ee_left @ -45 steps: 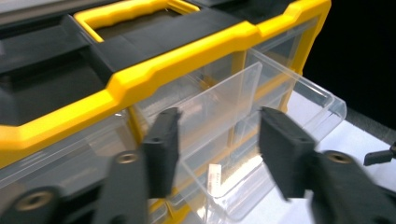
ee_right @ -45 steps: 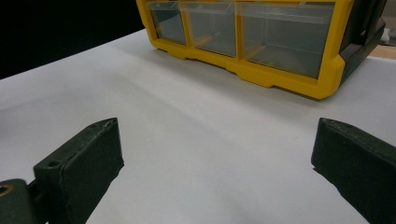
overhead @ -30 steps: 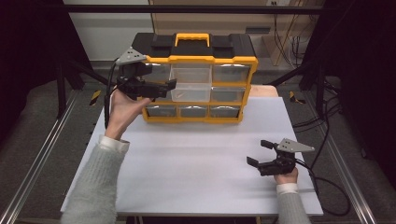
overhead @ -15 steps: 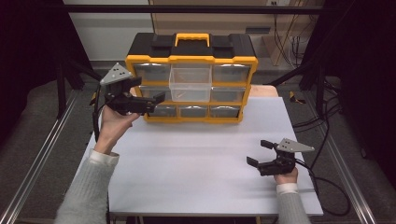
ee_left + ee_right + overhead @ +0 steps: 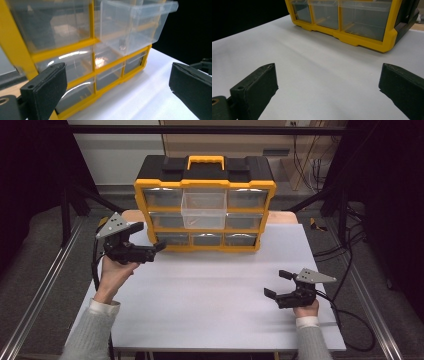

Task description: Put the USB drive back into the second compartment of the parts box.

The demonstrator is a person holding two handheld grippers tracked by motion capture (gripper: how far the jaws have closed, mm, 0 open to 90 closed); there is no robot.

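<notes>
The yellow drawer cabinet (image 5: 205,202) stands at the table's (image 5: 210,310) far edge, long axis side to side, drawers facing me, its top-middle clear drawer (image 5: 203,209) pulled out. My left gripper (image 5: 150,251) hovers near its lower left corner, jaws apart. My right gripper (image 5: 278,284) rests well apart, jaws spread, empty.

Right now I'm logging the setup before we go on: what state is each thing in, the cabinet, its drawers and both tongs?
Drawer cabinet: upright at the far edge of the white table.
Top middle drawer: pulled out, looks empty.
Other drawers: pushed in.
Left tongs: open, holding nothing, by the cabinet's lower left corner.
Right tongs: open, holding nothing, low over the table.
</notes>
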